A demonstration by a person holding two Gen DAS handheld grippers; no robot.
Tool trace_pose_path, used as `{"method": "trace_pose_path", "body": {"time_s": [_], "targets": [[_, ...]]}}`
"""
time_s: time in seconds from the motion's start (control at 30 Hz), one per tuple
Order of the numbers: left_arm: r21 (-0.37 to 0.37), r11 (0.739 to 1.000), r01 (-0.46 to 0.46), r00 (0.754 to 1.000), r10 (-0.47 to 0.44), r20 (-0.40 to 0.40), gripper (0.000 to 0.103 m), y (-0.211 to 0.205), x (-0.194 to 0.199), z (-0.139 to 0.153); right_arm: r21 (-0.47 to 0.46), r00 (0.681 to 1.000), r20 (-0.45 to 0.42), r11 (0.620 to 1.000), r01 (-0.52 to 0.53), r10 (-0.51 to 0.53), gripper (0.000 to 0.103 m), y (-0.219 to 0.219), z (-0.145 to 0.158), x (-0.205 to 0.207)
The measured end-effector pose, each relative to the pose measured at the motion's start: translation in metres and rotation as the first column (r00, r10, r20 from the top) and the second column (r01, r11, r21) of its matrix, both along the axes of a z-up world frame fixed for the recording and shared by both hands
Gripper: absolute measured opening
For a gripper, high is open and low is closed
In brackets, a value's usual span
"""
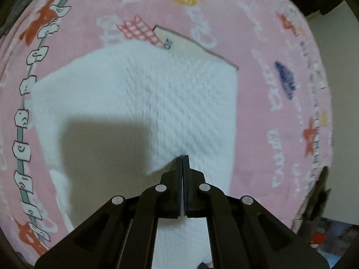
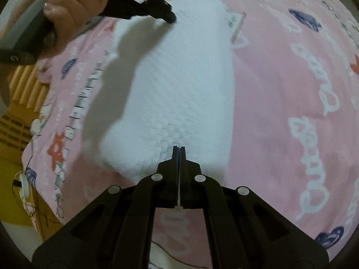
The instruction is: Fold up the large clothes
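Observation:
A white fluffy garment (image 1: 157, 103) lies folded on a pink patterned bedsheet (image 1: 269, 44); it also shows in the right wrist view (image 2: 184, 85). A cream tag or lining with a brown edge (image 1: 193, 44) sticks out at its far side. My left gripper (image 1: 184, 157) is shut, its tips pinching the white fabric near the garment's edge. My right gripper (image 2: 179, 148) is shut, its tips pinching the fabric at the near end. The left gripper, held by a hand (image 2: 74, 6), shows at the garment's far end (image 2: 170, 19) in the right wrist view.
The bedsheet (image 2: 291, 89) covers a bed. Its edge drops off at the left in the right wrist view, above a yellow wooden floor (image 2: 11, 179) with a white plug and cable (image 2: 23, 186). A wall (image 1: 341, 89) stands beyond the bed's right side.

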State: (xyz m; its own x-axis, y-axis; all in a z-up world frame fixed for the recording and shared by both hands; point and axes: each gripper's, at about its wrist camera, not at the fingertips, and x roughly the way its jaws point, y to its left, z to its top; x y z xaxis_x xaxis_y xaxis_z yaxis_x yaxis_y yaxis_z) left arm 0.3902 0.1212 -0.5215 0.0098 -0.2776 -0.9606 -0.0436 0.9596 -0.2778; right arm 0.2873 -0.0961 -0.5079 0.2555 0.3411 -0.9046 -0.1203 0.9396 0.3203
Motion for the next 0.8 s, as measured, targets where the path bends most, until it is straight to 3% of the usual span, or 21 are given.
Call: {"method": "trace_pose_path", "body": {"time_s": [0.2,0.27,0.4,0.53,0.7,0.8], "targets": [[0.067,0.998,0.012,0.998,-0.008,-0.055,0.003,-0.011,0.011,-0.028,0.042,0.986,-0.130,0.993,0.112,-0.106,0.000,0.001,-0.030,0.016],[0.071,0.997,-0.003,0.997,0.008,-0.074,0.003,-0.008,0.016,-0.034,0.029,0.985,-0.131,0.992,0.121,-0.116,0.000,0.004,-0.030,0.017],[0.163,0.985,0.057,0.998,-0.050,-0.048,0.003,-0.020,0.014,-0.037,0.042,0.977,-0.155,0.987,0.154,-0.146,0.000,0.004,-0.033,0.017],[0.195,0.980,0.035,0.998,-0.025,-0.052,0.003,-0.024,0.016,-0.042,0.062,0.976,-0.163,0.985,0.159,-0.147,0.000,0.003,-0.035,0.020],[0.239,0.970,0.033,0.999,-0.024,-0.039,0.003,-0.031,0.013,-0.036,0.101,0.974,-0.167,0.980,0.171,-0.152,0.000,-0.005,-0.027,0.019],[0.259,0.964,0.058,0.998,-0.065,0.022,0.002,-0.038,-0.001,-0.009,0.094,0.983,-0.121,0.984,0.153,-0.141,0.000,-0.009,-0.010,0.011]]}}
